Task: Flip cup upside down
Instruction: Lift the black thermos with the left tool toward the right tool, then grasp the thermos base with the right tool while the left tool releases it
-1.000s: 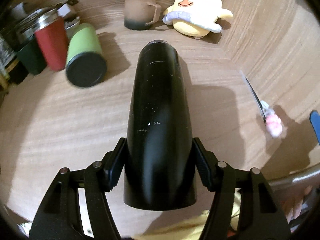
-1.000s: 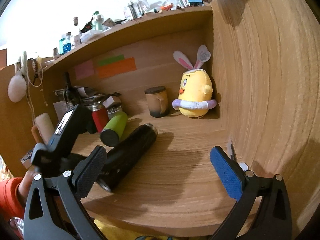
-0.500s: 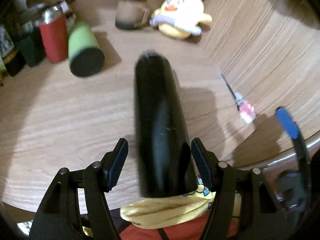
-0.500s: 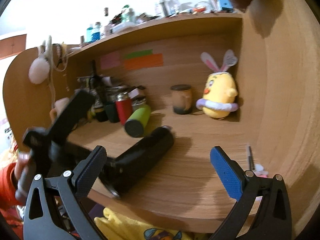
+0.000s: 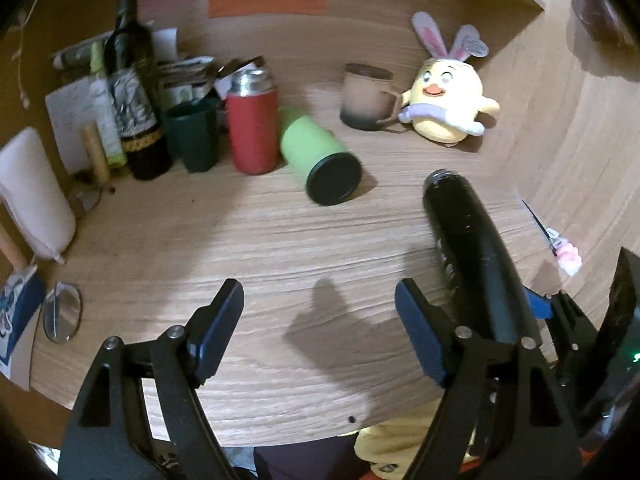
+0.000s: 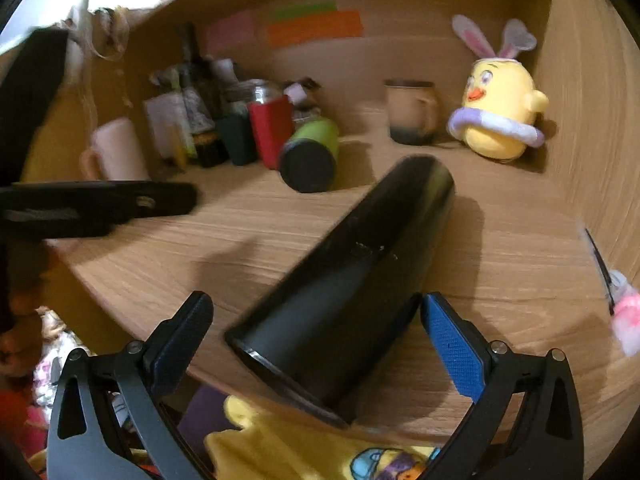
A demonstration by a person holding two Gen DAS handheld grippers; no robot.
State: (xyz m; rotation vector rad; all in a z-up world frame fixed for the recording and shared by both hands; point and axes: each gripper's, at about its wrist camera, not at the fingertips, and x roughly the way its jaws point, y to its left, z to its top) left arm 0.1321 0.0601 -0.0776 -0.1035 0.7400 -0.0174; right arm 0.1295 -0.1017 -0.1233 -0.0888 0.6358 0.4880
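Observation:
A tall black cup (image 6: 352, 276) lies on its side on the wooden desk (image 6: 500, 248), one end sticking out over the front edge. My right gripper (image 6: 316, 336) is open with its jaws on either side of the cup's near end, not closed on it. My left gripper (image 5: 320, 328) is open and empty, left of the cup (image 5: 472, 252). The right gripper's blue pad (image 5: 538, 306) shows behind the cup in the left wrist view. The left gripper's body (image 6: 92, 208) shows at the left of the right wrist view.
A green tumbler (image 5: 320, 160) lies on its side behind. A red flask (image 5: 252, 124), dark green cup (image 5: 192, 136), bottle (image 5: 132, 80) and papers crowd the back left. A brown mug (image 5: 366, 96) and yellow plush chick (image 5: 448, 104) sit at the back right. A pen (image 5: 560, 244) lies by the right wall.
My left gripper let go of the black cup, opened and moved left. My right gripper moved in around the cup's near end.

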